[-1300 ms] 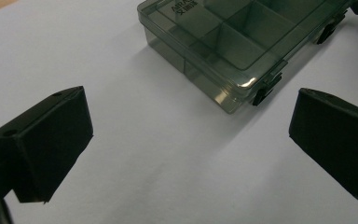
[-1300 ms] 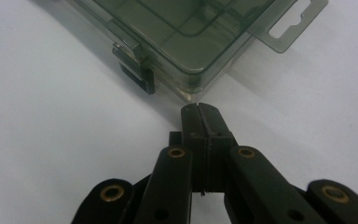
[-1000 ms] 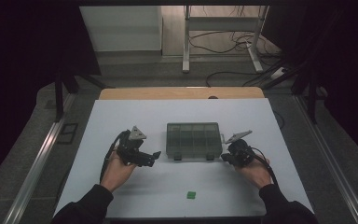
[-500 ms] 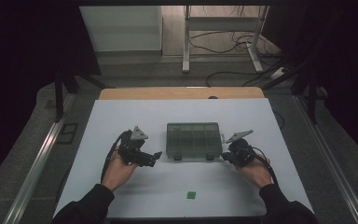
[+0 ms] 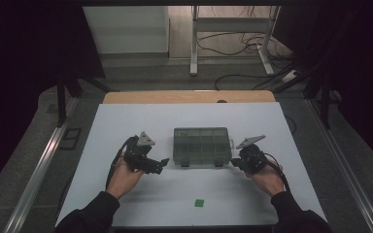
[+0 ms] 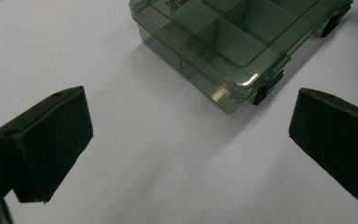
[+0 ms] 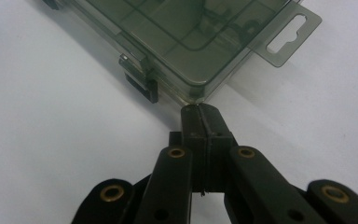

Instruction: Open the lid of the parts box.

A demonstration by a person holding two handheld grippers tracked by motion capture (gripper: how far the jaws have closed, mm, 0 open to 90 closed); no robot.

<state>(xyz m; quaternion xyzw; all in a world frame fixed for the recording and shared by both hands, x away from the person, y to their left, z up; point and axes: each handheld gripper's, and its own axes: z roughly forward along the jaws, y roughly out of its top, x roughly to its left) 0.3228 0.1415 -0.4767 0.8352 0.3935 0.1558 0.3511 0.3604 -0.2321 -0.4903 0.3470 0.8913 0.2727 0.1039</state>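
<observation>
A smoky clear plastic compartment box [image 5: 202, 145] lies closed on the white table [image 5: 126, 126], with two black latches on its near side. My left gripper [image 5: 161, 165] rests just left of the box, jaws wide apart with nothing between them; in the left gripper view [image 6: 186, 144] the box corner [image 6: 242, 84] and a latch [image 6: 266, 88] lie just ahead. My right gripper [image 5: 236, 162] sits at the box's near right corner. In the right gripper view [image 7: 200, 112] its jaws are pressed together, tips touching the box corner [image 7: 191, 95], beside a latch [image 7: 142, 86] and the hang tab [image 7: 291, 35].
A small green piece [image 5: 199, 203] lies near the table's front edge. A wooden strip [image 5: 184, 97] runs along the far edge of the table. Beyond it are a desk frame [image 5: 233, 29] and floor cables [image 5: 243, 53]. Metal rails flank the table.
</observation>
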